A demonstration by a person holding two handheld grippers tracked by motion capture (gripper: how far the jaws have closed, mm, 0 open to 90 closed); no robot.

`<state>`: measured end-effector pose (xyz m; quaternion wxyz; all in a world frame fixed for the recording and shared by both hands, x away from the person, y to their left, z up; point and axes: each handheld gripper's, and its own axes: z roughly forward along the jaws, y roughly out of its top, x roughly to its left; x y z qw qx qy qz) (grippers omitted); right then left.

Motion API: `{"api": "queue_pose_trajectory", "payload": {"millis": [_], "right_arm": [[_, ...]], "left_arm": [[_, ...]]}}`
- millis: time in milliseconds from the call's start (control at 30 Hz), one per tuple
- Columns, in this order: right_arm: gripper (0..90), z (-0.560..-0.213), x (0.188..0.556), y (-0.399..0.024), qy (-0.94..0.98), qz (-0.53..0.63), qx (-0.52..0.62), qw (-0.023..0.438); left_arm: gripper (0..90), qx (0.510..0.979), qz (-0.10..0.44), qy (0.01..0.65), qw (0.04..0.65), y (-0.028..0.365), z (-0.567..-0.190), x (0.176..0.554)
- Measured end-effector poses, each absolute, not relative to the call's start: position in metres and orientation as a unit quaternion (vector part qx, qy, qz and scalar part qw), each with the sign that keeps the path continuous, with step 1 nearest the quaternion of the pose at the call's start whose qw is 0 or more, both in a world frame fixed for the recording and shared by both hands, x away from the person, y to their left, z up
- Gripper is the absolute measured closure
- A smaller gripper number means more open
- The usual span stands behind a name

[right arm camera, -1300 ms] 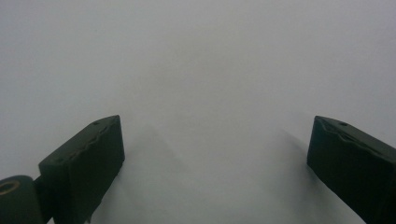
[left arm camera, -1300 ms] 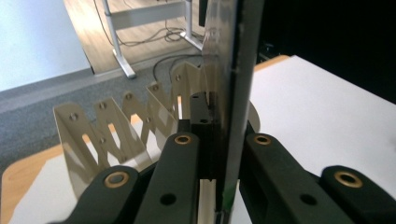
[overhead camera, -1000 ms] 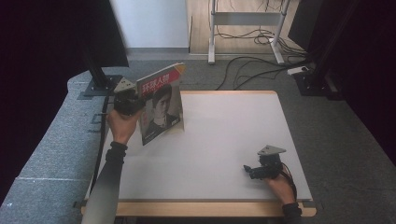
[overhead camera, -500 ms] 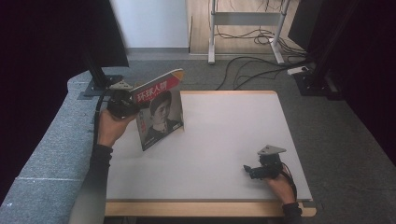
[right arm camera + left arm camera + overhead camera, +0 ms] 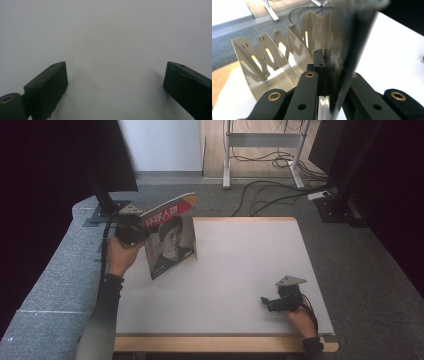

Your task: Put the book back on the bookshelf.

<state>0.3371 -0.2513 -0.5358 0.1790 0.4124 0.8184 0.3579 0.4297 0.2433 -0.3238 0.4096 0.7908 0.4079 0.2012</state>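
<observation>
1. Little has shifted since the earlier frames: the magazine (image 5: 171, 237) has tipped slightly more upright at the table's (image 5: 240, 270) left edge.
2. Left gripper (image 5: 134, 227) is clamped on the magazine's spine edge, pages fanning beyond its jaws.
3. Right gripper (image 5: 270, 302) rests near the table's front right, jaws wide apart, holding nothing.

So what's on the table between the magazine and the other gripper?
Nothing: in the high view, bare white table separates the magazine from the right gripper.
</observation>
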Motion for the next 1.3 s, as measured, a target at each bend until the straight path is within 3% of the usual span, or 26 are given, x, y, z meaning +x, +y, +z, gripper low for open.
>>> {"api": "queue_pose_trajectory", "payload": {"millis": [367, 667, 833, 1300], "right_arm": [[5.3, -0.536, 0.337, -0.251, 0.819, 0.359, 0.411, 0.18], [5.5, -0.536, 0.337, -0.251, 0.819, 0.359, 0.41, 0.18], [5.5, -0.536, 0.337, -0.251, 0.819, 0.359, 0.41, 0.18], [5.7, -0.536, 0.337, -0.251, 0.819, 0.359, 0.41, 0.179]], "left_arm": [[86.8, 0.758, 0.223, 0.426, 0.441, 0.227, -0.334, 0.447], [85.2, 0.777, 0.212, 0.39, 0.446, 0.209, -0.342, 0.436], [80.0, 0.796, 0.214, 0.369, 0.43, 0.191, -0.349, 0.43], [86.5, 0.768, 0.226, 0.365, 0.475, 0.186, -0.352, 0.43]]}}
